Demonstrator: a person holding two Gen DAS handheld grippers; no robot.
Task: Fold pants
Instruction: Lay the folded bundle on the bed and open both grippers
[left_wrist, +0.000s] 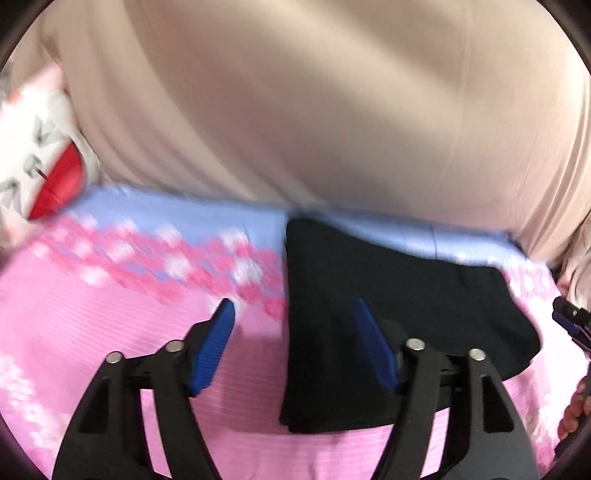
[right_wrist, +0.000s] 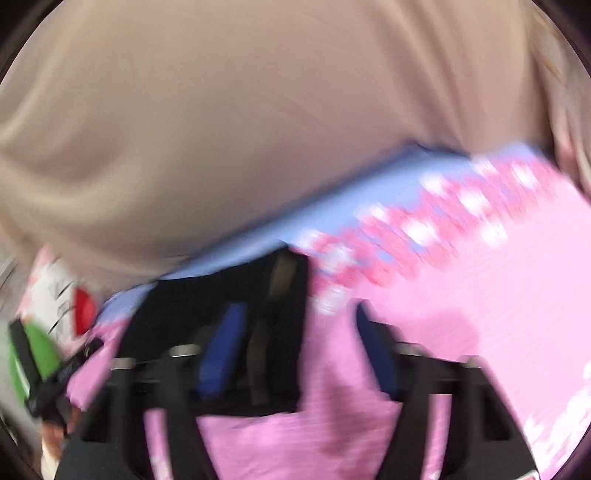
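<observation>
Inspection of the black pants (left_wrist: 388, 295): they lie as a compact dark rectangle on the pink bedspread (left_wrist: 92, 314), with their far edge against the spread's blue band (left_wrist: 166, 210) and just short of the person's beige garment (left_wrist: 295, 103), which fills the background beyond. Judged from this squared shape with layered edges, the fold is largely done – only tidying or a last fold would remain.

The left gripper (left_wrist: 293, 339) sits at the near left edge of the pants. Its jaws stand apart, released, one blue pad (left_wrist: 214, 350) over the bare spread and the other over the dark cloth. Nothing is pinched. The straddle across the edge suggests either a fresh release or a line-up for a new pinch; which one cannot be told.

The right gripper (right_wrist: 295, 343), seen in its own heavily blurred view, is at the pants' right edge (right_wrist: 221, 295). Its left pad lies over the dark cloth and its right pad over the spread, with a visible gap between them. No cloth appears clamped – the blur prevents certainty.

A white cushion with a red patch (left_wrist: 48, 162) lies beside the spread, well to the left of the pants, clear of the work.

Risk noted: the stacked layers are loose, and a pad dragging across the edge could pull the top layer out of square
</observation>
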